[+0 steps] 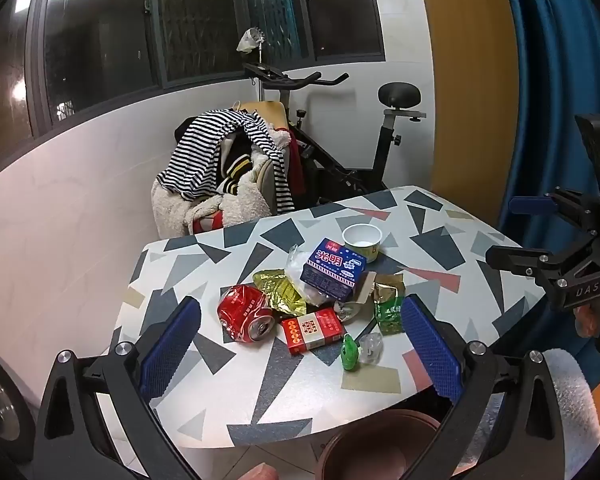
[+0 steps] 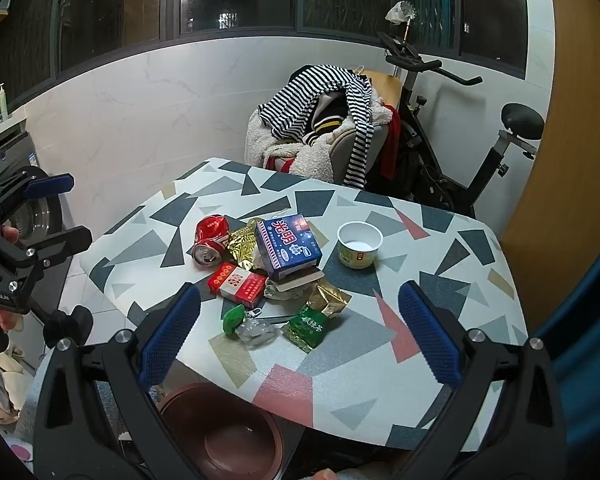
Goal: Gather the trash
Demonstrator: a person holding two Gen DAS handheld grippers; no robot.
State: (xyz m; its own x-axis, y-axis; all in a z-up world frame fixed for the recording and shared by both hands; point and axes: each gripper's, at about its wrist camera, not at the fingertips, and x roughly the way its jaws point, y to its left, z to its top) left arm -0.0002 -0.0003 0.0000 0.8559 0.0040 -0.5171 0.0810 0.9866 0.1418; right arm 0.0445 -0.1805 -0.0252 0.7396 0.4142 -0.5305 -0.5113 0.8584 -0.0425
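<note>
1. Gripper state: the left gripper (image 1: 300,344) and the right gripper (image 2: 300,332) both have their jaws spread fully apart, with nothing between the pads. Both hover above the near edge of the table (image 1: 452,236), clear of all items.

2. Trash location: the litter forms one cluster at mid-table, at 12 o'clock from each gripper.

3. Left side of the cluster: the crushed red can (image 1: 246,314) lies at 11 o'clock in the left wrist view, its long axis running diagonally with the opening facing the camera. The red cigarette pack (image 1: 314,330) lies flat at 12 o'clock, just beside the can.

4. Right side of the cluster: the green tea packet (image 2: 308,326) and the clear plastic piece (image 2: 256,332) sit at 12 o'clock in the right wrist view and are likely the nearest picks. The paper cup (image 2: 359,244) stands upright at 1 o'clock, apart from the pile.

5. The blue carton (image 2: 288,246) rests atop gold foil wrappers (image 2: 242,244); judged best lifted after the loose outer items.

6. Receptacle: a brown bin (image 2: 228,436) sits below the near table edge at 6 o'clock.

7. Clearance: open tabletop surrounds the cluster on every side.
</note>
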